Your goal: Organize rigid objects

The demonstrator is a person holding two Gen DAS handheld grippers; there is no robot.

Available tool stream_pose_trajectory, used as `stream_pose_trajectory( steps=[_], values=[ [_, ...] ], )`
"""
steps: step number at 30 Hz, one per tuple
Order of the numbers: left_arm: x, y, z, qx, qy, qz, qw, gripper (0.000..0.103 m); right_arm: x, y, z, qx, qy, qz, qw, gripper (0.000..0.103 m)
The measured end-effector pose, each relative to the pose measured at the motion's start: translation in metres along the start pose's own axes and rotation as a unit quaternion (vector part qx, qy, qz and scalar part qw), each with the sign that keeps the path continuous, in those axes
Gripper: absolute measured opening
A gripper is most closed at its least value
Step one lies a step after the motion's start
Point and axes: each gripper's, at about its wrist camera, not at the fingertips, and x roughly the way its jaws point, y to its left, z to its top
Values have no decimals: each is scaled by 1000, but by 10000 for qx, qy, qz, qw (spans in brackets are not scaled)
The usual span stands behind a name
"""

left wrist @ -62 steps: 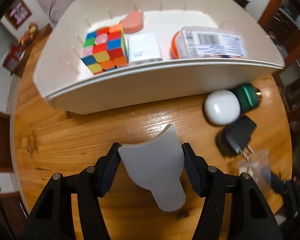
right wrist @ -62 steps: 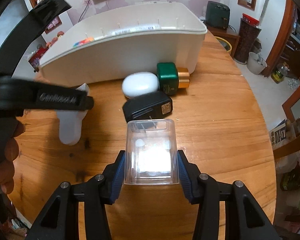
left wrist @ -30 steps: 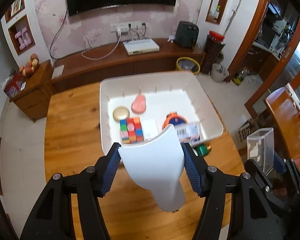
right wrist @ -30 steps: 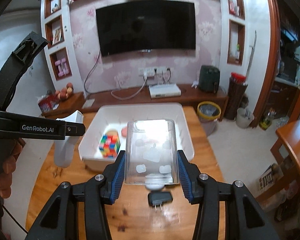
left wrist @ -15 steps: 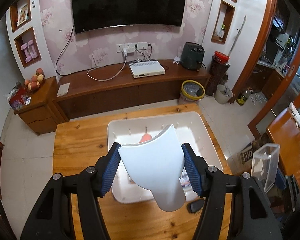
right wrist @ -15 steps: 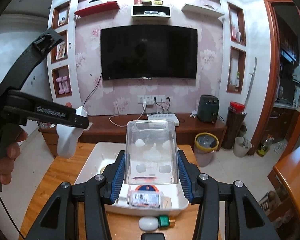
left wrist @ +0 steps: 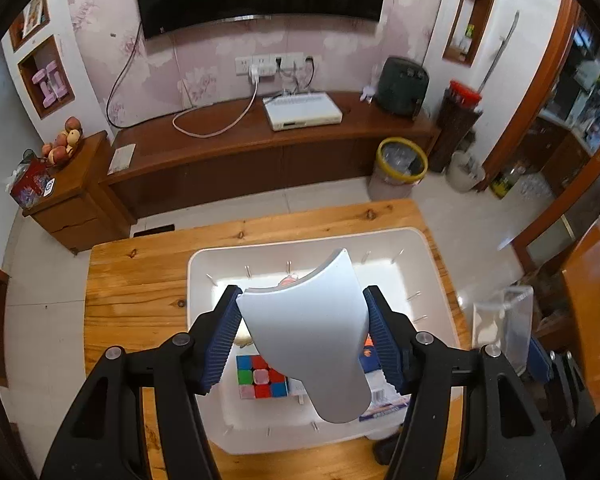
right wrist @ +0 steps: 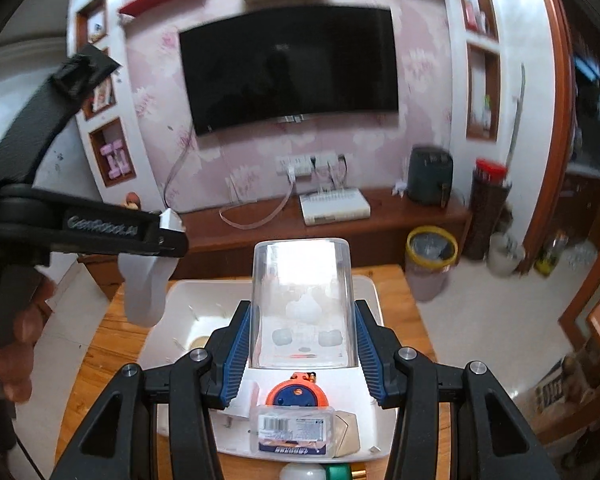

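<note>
Left wrist view looks steeply down on a wooden worktop (left wrist: pixel 140 280) that carries a white bin (left wrist: pixel 204 280). The left tool (left wrist: pixel 302 330) pinches a white scoop-shaped piece (left wrist: pixel 304 332) between its blue ribbed pads, high above the bin. Inside the bin lie a colour cube (left wrist: pixel 262 376), a flat labelled packet (left wrist: pixel 384 398) and an orange-and-blue round thing (left wrist: pixel 370 350), all partly hidden by the scoop. At the right edge of this view the right tool's load, a clear plastic box (left wrist: pixel 504 328), shows blurred.

From the right wrist view, the right tool (right wrist: pixel 302 348) is clamped on that clear plastic box (right wrist: pixel 302 304), held upright over the bin (right wrist: pixel 380 436). Below it sit the orange-and-blue round thing (right wrist: pixel 298 394) and the labelled packet (right wrist: pixel 294 428). The left tool (right wrist: pixel 156 236) appears at the left with the scoop (right wrist: pixel 144 292) hanging from it, a hand (right wrist: pixel 16 344) gripping its handle. A white rounded item (right wrist: pixel 302 472) and a green one (right wrist: pixel 338 472) lie on the worktop at the bin's near side.
</note>
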Motion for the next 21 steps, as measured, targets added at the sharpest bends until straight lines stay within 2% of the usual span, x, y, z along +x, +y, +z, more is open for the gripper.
stream_pose_trajectory(
  steps=[4, 8, 10, 17, 21],
  values=[
    [38, -8, -2, 88, 297, 205, 9993, 65, 47, -10, -5, 59, 478, -56, 9988, 49],
    [77, -13, -8, 225, 580, 605, 9962, 65, 86, -14, -18, -47, 960, -119, 9953, 49],
    [93, -14, -12, 251, 770, 660, 9945, 65, 103, -13, -25, -92, 1209, -101, 9926, 49],
    [127, -19, -15, 478, 1040, 919, 9892, 65, 131, -10, -48, -263, 1801, -44, 9833, 50],
    [140, -21, -16, 552, 1194, 927, 9870, 65, 140, -11, -55, -225, 2059, 21, 9783, 50]
  ],
)
